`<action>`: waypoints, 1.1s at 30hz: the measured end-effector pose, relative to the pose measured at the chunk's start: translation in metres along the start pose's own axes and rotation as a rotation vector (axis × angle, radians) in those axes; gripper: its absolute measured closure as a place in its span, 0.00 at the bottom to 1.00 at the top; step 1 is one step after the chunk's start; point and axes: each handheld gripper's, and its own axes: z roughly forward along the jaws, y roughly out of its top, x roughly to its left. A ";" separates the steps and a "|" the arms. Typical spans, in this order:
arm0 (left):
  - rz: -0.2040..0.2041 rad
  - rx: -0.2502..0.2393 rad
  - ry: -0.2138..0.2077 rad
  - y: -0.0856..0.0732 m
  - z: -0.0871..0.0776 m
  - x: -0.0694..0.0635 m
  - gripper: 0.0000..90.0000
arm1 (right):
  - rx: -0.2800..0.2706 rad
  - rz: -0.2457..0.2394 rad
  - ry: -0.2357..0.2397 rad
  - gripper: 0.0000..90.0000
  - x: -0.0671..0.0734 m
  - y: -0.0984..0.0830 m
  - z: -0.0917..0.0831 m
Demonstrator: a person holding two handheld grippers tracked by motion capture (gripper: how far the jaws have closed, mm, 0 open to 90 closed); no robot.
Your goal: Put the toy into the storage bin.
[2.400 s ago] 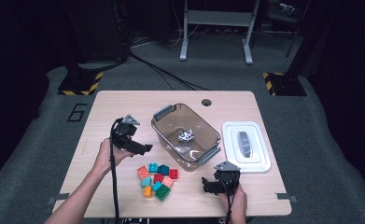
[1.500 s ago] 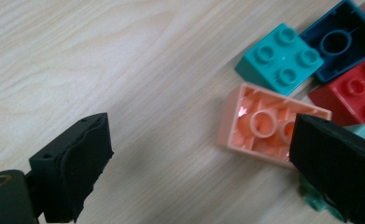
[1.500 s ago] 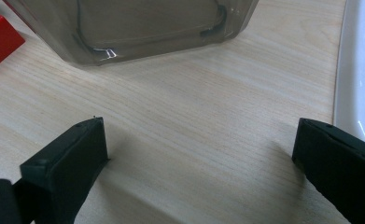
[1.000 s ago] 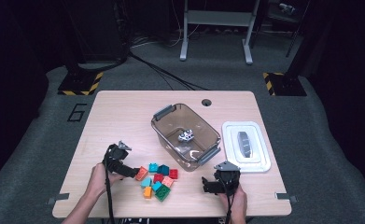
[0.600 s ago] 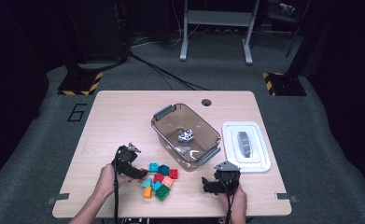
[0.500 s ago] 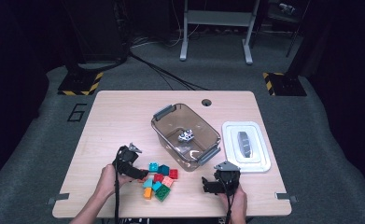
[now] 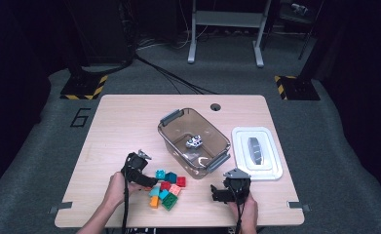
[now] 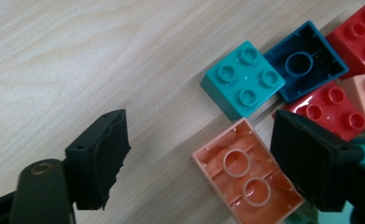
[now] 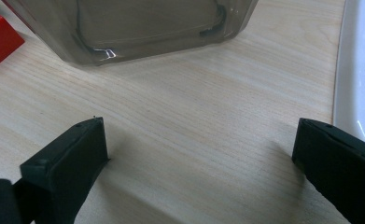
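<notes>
A pile of toy bricks [image 7: 166, 187] lies near the table's front edge. My left gripper [image 7: 149, 183] reaches into its left side, held low over the wood. Its jaws have just been closing and still stand apart. An upturned salmon brick [image 8: 245, 182] lies between them beside the right jaw, with a gap to the left jaw, so my left gripper [image 8: 203, 163] is open. Beyond it lie a teal brick [image 8: 242, 79], an upturned dark blue brick [image 8: 306, 60] and red bricks [image 8: 332, 109]. My right gripper [image 7: 219, 192] rests open over bare wood, nothing between its jaws [image 9: 199, 158].
A clear brownish container [image 7: 178, 141] stands at the table's middle with a small white and black object [image 7: 194, 142] inside; its wall [image 9: 138, 28] is just ahead of the right gripper. A white lid [image 7: 241, 146] lies to its right. The wooden table [image 7: 124, 122] has a cable hole at the back.
My left gripper has come in from the left and down to the brick pile, stopping at its left edge. The right gripper has stayed where it was.
</notes>
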 end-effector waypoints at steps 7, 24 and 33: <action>-0.011 0.004 -0.013 -0.010 -0.005 0.009 0.37 | -0.001 0.000 -0.001 0.03 0.000 0.000 0.000; 0.019 -0.001 0.010 -0.010 -0.008 0.013 0.61 | -0.002 0.002 -0.007 0.03 0.000 0.000 0.000; 0.012 0.008 0.017 -0.006 -0.003 0.014 0.63 | 0.000 -0.003 -0.003 0.03 0.000 0.000 0.000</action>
